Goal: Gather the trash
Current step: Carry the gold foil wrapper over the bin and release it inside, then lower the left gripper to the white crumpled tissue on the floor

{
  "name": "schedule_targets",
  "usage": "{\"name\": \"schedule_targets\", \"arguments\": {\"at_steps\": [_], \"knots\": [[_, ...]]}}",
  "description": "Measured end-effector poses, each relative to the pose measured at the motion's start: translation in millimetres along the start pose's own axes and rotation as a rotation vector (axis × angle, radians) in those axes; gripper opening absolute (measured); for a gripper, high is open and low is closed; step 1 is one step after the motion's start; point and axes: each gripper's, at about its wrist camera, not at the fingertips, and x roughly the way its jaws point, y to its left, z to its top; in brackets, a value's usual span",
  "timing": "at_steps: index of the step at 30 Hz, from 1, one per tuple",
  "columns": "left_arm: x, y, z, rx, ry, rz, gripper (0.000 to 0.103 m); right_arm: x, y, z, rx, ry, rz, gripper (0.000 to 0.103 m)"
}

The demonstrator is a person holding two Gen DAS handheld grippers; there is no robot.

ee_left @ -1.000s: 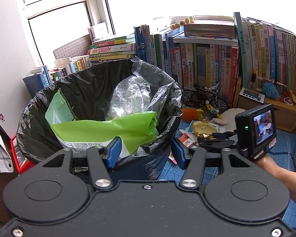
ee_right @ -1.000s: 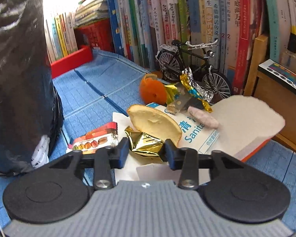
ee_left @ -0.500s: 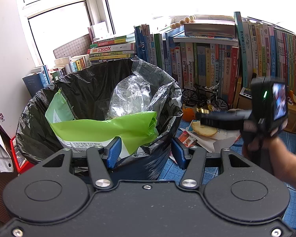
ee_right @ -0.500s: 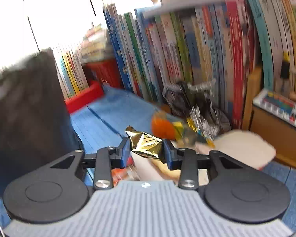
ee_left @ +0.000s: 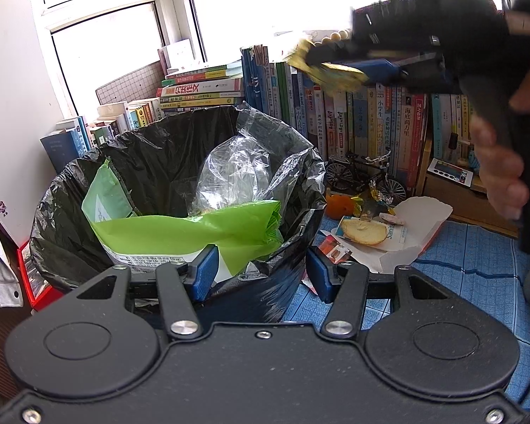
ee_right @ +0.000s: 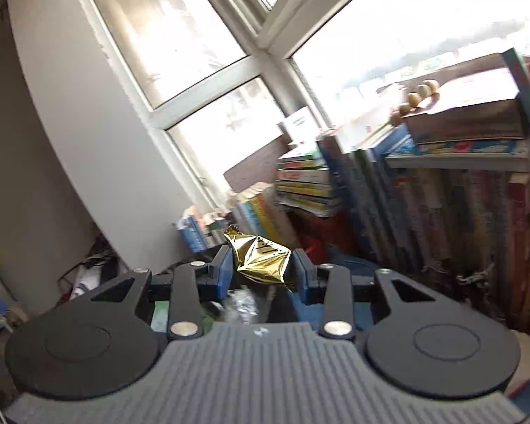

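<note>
Right gripper [ee_right: 261, 271] clamps gold wrapper [ee_right: 259, 262] above bin's rim [ee_left: 314, 162].

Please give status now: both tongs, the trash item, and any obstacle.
Right tongs shut on gold wrapper, raised. Left tongs open, straddling bin rim. Bin mouth unobstructed.

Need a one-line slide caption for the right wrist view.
Right gripper pinches a crumpled gold wrapper, held up before sunlit windows and stacked books.
</note>
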Motion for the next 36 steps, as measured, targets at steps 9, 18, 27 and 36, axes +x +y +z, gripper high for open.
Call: {"name": "schedule_targets", "arguments": {"at_steps": [9,18,27,36], "knots": [[-8.5,-1.2,-2.3,0.006,-0.017,-0.005,0.052,47.6,40.7,4.9,-0.069,0.169,0.156,0.048],[-20.7,-6.1,-2.1,-0.001,-0.032,-0.025,0.062,40.4,26.9,2.3,-0.027,0.182,0.156,0.069],[-41.0,-19.4,-2.7,0.007,-0.077,-0.052,0.066,8.0,20.5,8.3,-0.07,0.098,0.112,0.081],[-40.4,-45.1,-17.9,0.033,-0.066,-0.092,0.066,0.7,0.4,6.3,-0.095,0.078,-0.073,0.082]]}}
